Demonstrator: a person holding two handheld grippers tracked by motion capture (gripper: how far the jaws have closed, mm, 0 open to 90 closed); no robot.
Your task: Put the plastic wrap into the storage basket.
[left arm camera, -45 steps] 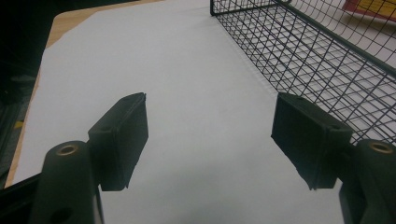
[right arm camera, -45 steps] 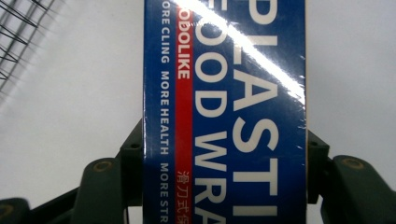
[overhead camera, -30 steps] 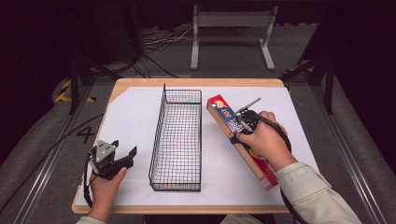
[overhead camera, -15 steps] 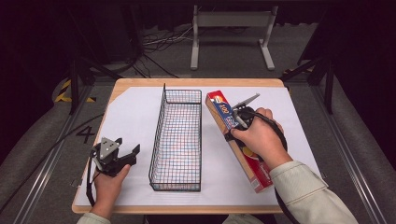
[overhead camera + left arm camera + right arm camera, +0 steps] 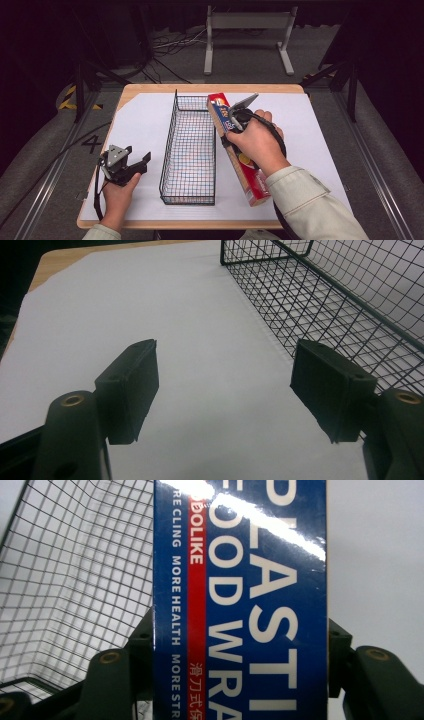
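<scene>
A long blue-and-red plastic wrap box (image 5: 248,175) lies lengthwise just right of the black wire basket (image 5: 170,145), its far end at the basket's right rim. My right gripper (image 5: 230,127) is shut on it, near its far half. In the right gripper view the box (image 5: 240,580) stands between the two pads (image 5: 337,650), which press on both its sides, with the basket (image 5: 75,580) to the left. My left gripper (image 5: 136,153) rests low at the table's front left, open, with nothing between its fingers (image 5: 130,385). The basket (image 5: 325,295) stands to the right in the left gripper view.
A white paper sheet (image 5: 140,120) covers most of the wooden table (image 5: 150,89). The basket holds nothing. A metal stand (image 5: 247,35) and cables lie on the floor beyond the table's far edge.
My right hand has carried the box leftward and a little up, closer to the basket's right rim. The left hand has stayed where it was.
</scene>
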